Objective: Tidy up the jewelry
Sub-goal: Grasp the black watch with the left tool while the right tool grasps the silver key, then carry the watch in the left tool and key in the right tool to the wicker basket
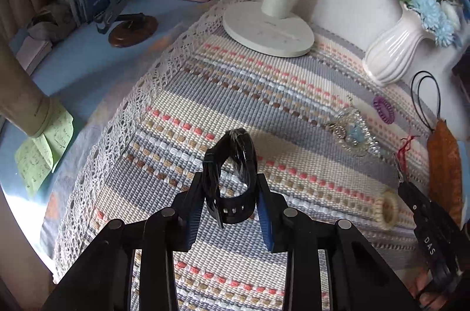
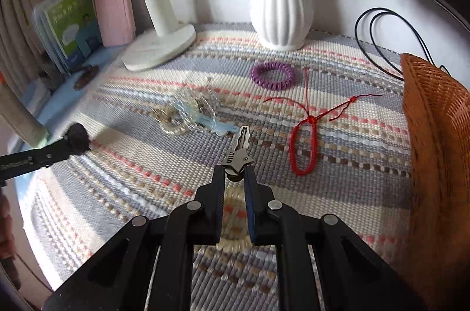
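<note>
Right now you are holding one piece in each hand. Your left gripper (image 1: 230,190) is standing partly closed around a black watch (image 1: 232,178): the looped strap is sitting between the pads, pinched on both sides, and seems to be hanging clear of the striped mat (image 1: 205,93). Your right gripper (image 2: 234,177) is standing nearly closed on the flat end of a metal hair clip (image 2: 238,149), whose wavy tip is pointing away from you, toward the clear bead bracelet (image 2: 188,111) lying just beyond it.

Judging by this, you are in the pick-up step, with both grasps made and nothing yet delivered. The wicker basket (image 2: 434,129) at the right edge of the mat looks like the likely place for the pieces, though no frame is showing its inside. The red string bracelet (image 2: 304,146) and the purple coil band (image 2: 272,75) are lying on the mat between the clip and the basket, apart from each other.

Next, you are probably carrying the clip over the red string to the basket, high enough not to snag its loose ends. The watch has the longer way to go, so keep the strap squeezed; it is springy and may slip.
</note>
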Demonstrator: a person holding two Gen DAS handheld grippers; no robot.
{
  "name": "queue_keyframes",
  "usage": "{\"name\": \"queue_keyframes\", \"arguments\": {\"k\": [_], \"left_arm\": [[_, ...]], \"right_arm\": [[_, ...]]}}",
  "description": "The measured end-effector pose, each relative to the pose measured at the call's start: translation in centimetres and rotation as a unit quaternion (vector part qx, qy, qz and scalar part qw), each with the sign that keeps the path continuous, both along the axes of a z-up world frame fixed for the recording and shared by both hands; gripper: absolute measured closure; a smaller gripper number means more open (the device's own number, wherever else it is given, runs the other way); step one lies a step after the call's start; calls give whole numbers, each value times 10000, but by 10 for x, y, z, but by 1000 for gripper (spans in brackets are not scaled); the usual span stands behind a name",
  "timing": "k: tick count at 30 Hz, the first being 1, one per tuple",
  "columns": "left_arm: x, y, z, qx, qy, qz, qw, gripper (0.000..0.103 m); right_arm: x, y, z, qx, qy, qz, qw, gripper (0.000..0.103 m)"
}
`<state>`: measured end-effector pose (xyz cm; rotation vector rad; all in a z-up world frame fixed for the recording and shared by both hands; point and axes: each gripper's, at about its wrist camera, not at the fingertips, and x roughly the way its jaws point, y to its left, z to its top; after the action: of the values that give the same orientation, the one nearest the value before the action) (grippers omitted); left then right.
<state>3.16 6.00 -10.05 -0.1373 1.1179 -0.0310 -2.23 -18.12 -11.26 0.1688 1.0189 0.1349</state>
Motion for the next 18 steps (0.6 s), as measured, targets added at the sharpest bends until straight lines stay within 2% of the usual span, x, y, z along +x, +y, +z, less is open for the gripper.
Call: {"name": "queue_keyframes", "arguments": {"k": [2,5,6,10,13,18], "left_arm": [[1,-1,4,-221,31,-81,9997,69],[-5,-4,12,-618,66,-214,9978,69],[-6,-9,14,-699,56,-277,9972,69],[-8,-33,23,-795,-15,-555,9953,69],[-10,-49,29,-843,-78,-737,9937,69],[-10,-69,35,-905,-150,-871,9920,70]], "right_arm": [[-6,-7,11,117,-136,-29,9998,89],[-16,-18,26,350,-339,-26,9988,102],[-20,-22,32,408,-423,-45,9983,102],[-27,-36,44,465,-612,-153,9969,102],[-33,-50,49,706,-691,-276,9947,102],[-38,-61,46,822,-642,-323,9940,102]]}}
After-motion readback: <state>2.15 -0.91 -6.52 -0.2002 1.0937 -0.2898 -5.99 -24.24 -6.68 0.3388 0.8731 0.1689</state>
